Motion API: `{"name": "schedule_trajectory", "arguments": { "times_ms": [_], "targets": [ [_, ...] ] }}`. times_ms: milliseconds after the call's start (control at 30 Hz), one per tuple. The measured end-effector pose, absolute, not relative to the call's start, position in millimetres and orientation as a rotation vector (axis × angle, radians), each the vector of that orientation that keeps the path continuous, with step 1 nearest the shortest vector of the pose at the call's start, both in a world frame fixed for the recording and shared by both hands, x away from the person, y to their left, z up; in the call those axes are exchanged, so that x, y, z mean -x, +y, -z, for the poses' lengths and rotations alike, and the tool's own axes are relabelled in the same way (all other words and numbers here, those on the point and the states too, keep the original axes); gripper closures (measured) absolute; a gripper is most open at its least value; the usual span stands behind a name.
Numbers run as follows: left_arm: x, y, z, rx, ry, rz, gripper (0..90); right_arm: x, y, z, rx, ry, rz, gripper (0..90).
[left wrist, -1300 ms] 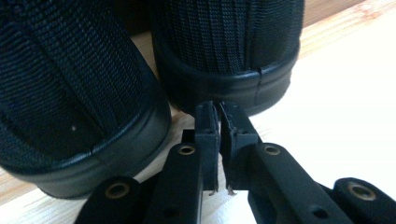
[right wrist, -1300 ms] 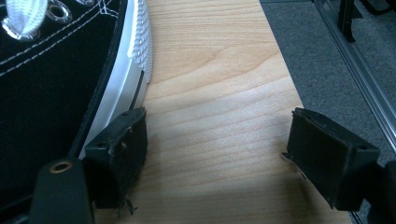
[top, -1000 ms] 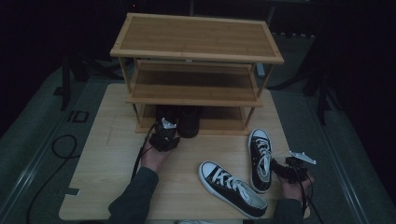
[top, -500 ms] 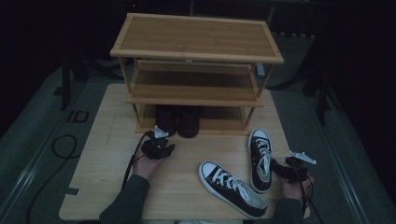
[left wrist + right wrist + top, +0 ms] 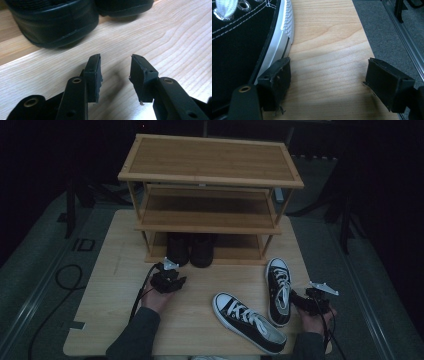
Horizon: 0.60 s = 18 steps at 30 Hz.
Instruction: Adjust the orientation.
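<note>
A pair of black shoes stands on the bottom level of a wooden shoe rack; their rounded ends show close up in the left gripper view. My left gripper hovers over the table just in front of them. Its jaws have just been opening and stand open with nothing between them. Two black-and-white sneakers lie on the table, one pointing away and one at a slant. My right gripper is open beside the first sneaker's heel, with only bare wood between its pads.
The rack's middle shelf and top shelf carry nothing. The table's right edge runs close to my right gripper, with grey floor and a metal rail beyond. A black cable loops on the floor at left.
My left gripper has drawn back from the left black shoe toward the person, and its jaws stand wider. The shoe stays on the bottom shelf. The right gripper has not moved.
</note>
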<state>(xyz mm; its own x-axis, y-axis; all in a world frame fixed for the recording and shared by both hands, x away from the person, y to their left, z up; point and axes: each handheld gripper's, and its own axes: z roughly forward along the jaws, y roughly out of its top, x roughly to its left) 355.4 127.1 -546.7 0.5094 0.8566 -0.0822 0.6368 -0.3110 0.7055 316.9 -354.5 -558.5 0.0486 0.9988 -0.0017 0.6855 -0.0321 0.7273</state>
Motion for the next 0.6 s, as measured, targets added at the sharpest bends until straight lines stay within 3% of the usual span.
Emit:
{"name": "schedule_trajectory", "arguments": {
  "times_ms": [233, 367, 600],
  "targets": [
    [-355, 119, 548, -2.075, 1.192, -0.395, 60.2, -316, -354, 556, -1.785, 1.718, -0.721, 24.3],
    [-355, 115, 549, -2.085, 1.179, -0.388, 60.1, -311, -354, 551, -1.788, 1.715, -0.731, 41.8],
    [-354, 113, 550, -2.091, 1.176, -0.386, 60.1, -304, -354, 531, -1.713, 1.695, -0.804, 53.4]
  ]
}}
